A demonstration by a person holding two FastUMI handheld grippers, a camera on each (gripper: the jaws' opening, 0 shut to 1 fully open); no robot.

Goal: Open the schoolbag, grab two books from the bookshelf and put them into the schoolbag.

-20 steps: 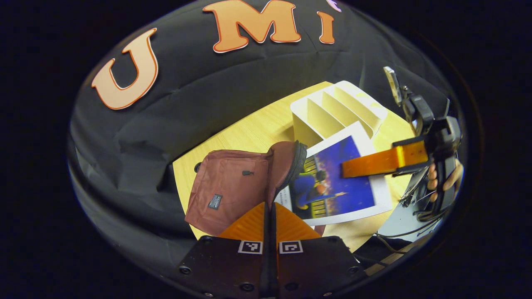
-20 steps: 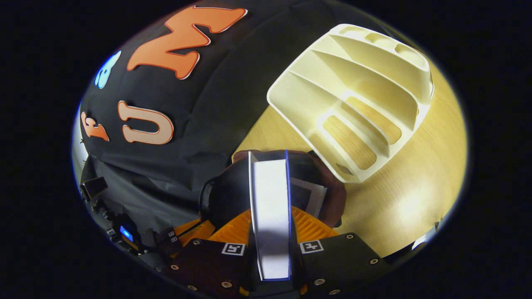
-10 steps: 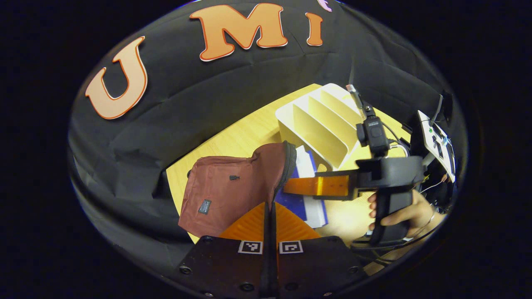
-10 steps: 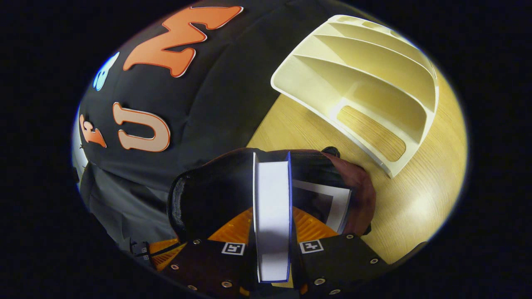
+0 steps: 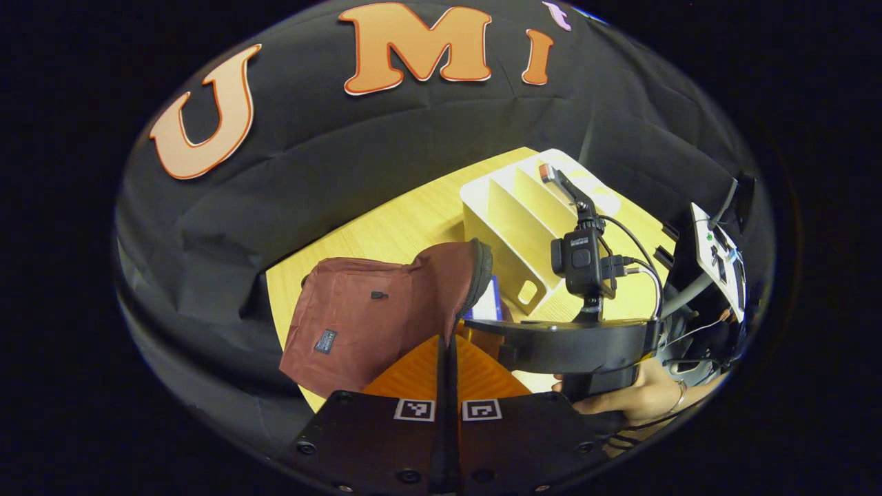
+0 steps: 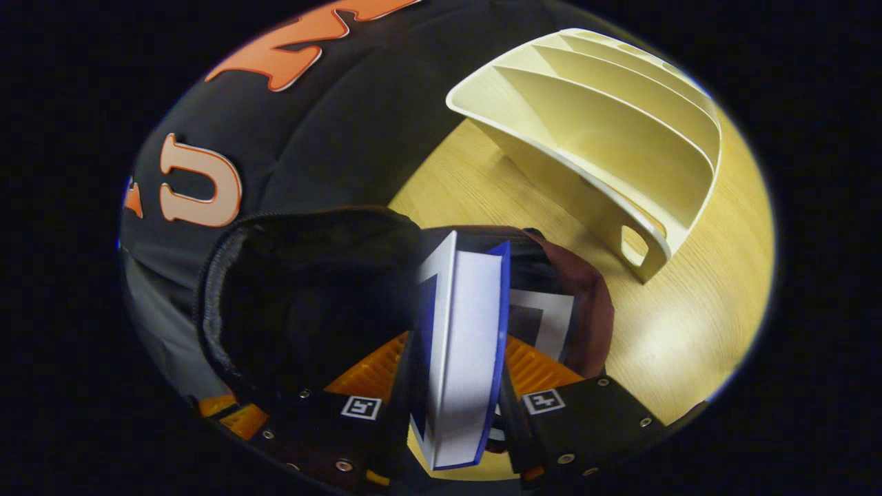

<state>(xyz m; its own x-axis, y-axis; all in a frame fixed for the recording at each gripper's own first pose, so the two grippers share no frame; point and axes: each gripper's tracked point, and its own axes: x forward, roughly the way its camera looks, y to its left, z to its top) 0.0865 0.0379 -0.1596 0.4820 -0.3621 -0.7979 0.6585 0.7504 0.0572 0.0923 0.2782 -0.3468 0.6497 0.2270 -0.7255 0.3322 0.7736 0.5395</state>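
Note:
The maroon schoolbag point(image 5: 358, 324) lies on the wooden table point(image 5: 386, 234). My left gripper point(image 5: 448, 342) is shut on the zipper edge of its flap and holds the flap up. In the right gripper view the bag's dark mouth point(image 6: 310, 296) gapes, with one white-edged book point(image 6: 548, 320) lying inside. A blue-covered book point(image 6: 468, 303) leans tilted between the spread fingers of my right gripper point(image 6: 460, 362), which is open. In the left gripper view the right gripper point(image 5: 486, 335) reaches into the bag mouth, and a corner of the book point(image 5: 489, 306) shows above it.
The white slotted bookshelf point(image 6: 606, 138) stands on the table just beyond the bag, also seen as the bookshelf point(image 5: 517, 213) in the left gripper view. A hand point(image 5: 637, 396) holds the right gripper. Bare tabletop point(image 6: 682, 324) lies to the right of the bag.
The right gripper has pushed the blue book deeper into the bag mouth and its fingers have spread; the book now leans loose. The left gripper kept the flap lifted.

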